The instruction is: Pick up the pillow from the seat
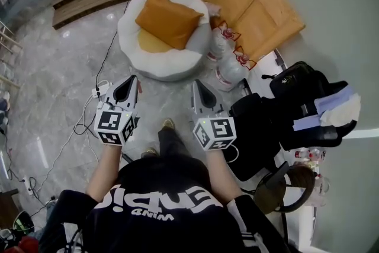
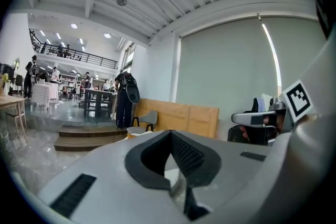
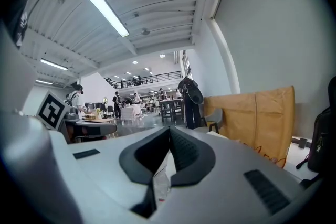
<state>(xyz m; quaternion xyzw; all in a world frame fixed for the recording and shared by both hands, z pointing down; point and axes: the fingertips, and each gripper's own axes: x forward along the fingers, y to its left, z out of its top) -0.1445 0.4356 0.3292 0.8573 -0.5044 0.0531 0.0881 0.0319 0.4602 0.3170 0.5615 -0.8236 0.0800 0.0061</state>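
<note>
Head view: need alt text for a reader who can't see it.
Seen from above, an orange pillow lies on a round white seat. Short of it, a person holds the left tool and right tool, both shut and empty, pointing toward the seat. To the right sit black bags.

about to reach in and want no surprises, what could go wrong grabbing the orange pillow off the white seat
The left claw and right claw are both shut and short of the pillow; arriving closed would likely just shove it across the seat.
Water bottles stand beside the seat's right side, where the right claw could knock them.
A cable trails over the floor at the left, a possible trip when stepping in.
</note>
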